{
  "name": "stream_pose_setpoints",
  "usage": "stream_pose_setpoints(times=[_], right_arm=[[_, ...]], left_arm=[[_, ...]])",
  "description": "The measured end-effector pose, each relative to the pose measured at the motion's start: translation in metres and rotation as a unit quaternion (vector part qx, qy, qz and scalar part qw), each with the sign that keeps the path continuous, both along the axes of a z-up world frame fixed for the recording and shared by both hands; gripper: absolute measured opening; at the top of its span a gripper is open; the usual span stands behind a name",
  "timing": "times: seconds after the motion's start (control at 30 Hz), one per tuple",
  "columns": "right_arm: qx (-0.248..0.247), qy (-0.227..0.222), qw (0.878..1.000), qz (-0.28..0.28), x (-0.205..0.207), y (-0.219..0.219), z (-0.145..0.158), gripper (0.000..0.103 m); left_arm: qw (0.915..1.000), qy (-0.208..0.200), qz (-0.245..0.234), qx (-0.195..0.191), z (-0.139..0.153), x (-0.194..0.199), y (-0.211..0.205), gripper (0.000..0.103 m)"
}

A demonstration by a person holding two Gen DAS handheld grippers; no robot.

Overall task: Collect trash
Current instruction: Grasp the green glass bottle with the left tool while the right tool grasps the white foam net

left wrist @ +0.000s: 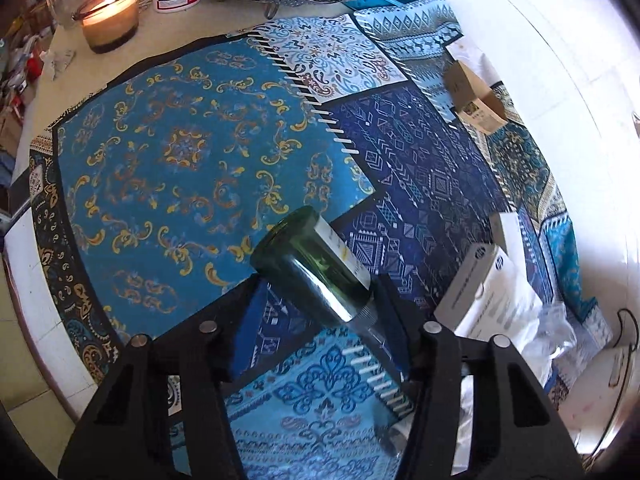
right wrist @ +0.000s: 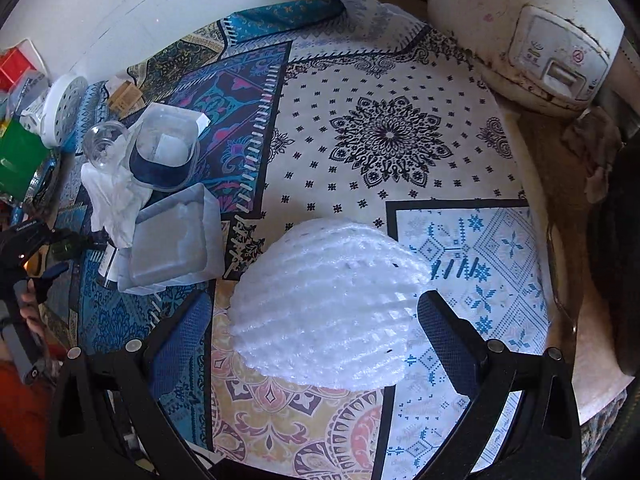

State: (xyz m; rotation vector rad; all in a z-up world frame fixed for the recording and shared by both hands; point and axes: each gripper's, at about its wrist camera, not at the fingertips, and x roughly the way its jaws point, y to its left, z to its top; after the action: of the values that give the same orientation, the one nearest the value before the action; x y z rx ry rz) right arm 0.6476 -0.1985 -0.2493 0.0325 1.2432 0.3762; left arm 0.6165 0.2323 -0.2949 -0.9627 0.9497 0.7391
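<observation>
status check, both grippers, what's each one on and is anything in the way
Left gripper jaws astride green bottle. Right gripper jaws open around white foam net. Nothing blocking.

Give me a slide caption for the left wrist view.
Left gripper straddles a dark green glass bottle lying on the blue patterned tablecloth.

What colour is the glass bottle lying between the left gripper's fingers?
Dark green glass bottle with a white label, lying on the patterned blue cloth; it shows best in the left wrist view.
</observation>
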Motion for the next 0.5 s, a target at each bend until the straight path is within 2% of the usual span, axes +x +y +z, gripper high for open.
stream_pose_setpoints(times=[0.1, 0.27, 0.5], right_arm=[[-0.011, 0.003, 1.000, 0.010, 0.003, 0.003, -0.006, 0.101], [-0.008, 0.005, 1.000, 0.027, 0.006, 0.003, -0.012, 0.090], [0.009, -0.007, 0.999, 0.042, 0.001, -0.003, -0.007, 0.067]], left_arm=[[0.9993, 0.021, 0.003, 0.033, 0.002, 0.006, 0.002, 0.050], [0.9971, 0.039, -0.021, 0.062, 0.001, 0.015, -0.004, 0.050], [0.9922, 0.048, -0.070, 0.091, 0.007, 0.015, -0.027, 0.048]])
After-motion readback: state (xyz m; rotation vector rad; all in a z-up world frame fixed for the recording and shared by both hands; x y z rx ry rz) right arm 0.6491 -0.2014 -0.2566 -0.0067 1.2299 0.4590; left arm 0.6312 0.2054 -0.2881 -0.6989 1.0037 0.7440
